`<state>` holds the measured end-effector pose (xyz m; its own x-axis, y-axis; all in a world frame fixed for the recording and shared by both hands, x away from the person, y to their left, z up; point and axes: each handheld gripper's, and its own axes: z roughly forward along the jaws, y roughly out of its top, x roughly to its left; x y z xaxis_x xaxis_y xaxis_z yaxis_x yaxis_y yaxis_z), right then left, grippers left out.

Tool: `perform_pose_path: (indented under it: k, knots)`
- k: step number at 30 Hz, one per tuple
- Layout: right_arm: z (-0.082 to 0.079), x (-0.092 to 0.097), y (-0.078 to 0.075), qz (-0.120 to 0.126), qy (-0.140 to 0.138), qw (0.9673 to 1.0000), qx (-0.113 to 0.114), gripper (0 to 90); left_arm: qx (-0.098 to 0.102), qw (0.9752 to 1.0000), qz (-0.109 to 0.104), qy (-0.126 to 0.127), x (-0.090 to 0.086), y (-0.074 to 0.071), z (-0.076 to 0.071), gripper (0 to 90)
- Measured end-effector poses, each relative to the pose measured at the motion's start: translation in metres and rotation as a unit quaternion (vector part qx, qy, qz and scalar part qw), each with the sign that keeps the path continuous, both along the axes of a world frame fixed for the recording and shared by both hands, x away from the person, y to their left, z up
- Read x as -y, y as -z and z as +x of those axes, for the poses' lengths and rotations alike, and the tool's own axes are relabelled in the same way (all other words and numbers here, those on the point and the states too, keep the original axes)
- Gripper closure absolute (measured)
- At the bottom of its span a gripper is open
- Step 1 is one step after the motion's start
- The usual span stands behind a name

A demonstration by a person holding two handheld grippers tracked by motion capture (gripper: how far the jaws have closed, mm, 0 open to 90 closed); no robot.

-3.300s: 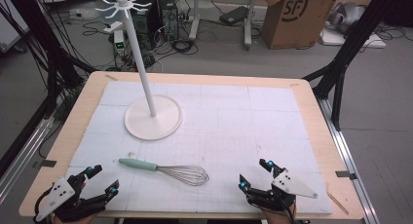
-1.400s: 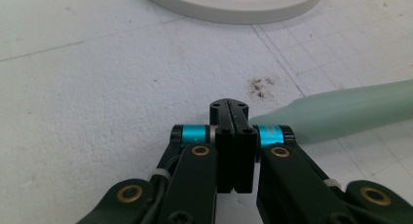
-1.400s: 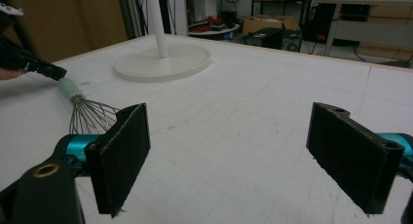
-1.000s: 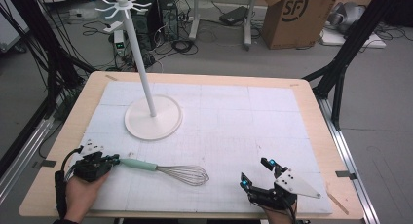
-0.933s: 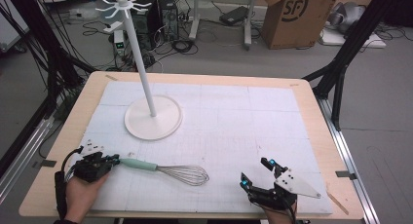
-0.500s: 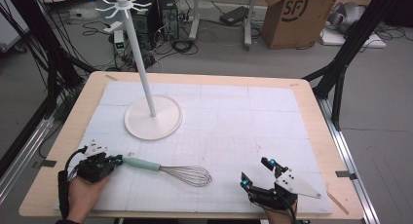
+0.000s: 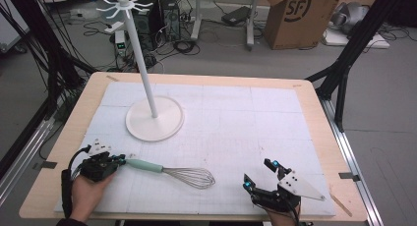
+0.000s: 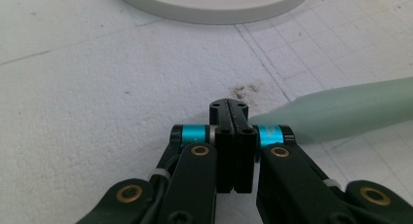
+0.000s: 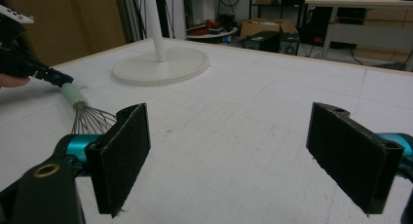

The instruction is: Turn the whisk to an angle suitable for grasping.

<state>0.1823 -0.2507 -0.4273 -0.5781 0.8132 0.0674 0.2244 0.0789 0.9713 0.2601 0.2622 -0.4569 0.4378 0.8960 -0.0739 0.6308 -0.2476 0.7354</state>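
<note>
One whisk (image 7: 172, 170), one white hook stand (image 7: 147, 88), and two tongs: left (image 7: 119, 158), right (image 7: 259, 175).

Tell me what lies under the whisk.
The whisk lies flat on the white gridded mat, which covers the wooden table. The mat directly beneath its mint handle and wire head is covered from view.

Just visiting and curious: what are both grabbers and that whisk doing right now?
Left gripper shut, at the tip of the whisk handle, apparently beside it. Right gripper open, holding nothing. Whisk flat on the table, with the white stand behind it.
</note>
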Motion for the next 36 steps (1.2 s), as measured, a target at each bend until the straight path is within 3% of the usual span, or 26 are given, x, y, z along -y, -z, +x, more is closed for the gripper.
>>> perform_pose_path:
  k: [10, 29, 36]
  knots:
    - [0.000, 0.000, 0.000, 0.002, 0.002, 1.0000, 0.001, 14.9, 0.001, 0.9998, 0.005, 0.021, 0.006, -0.001, 0.001, 89.8]
    - [-0.001, 0.002, -0.001, 0.006, 0.007, 1.0000, 0.001, 15.0, 0.003, 0.9978, 0.002, 0.066, 0.046, -0.003, -0.002, 89.7]
    - [-0.001, 0.003, -0.002, 0.008, 0.007, 0.9999, 0.005, 14.9, 0.003, 0.9973, 0.003, 0.074, 0.052, -0.003, -0.002, 89.7]
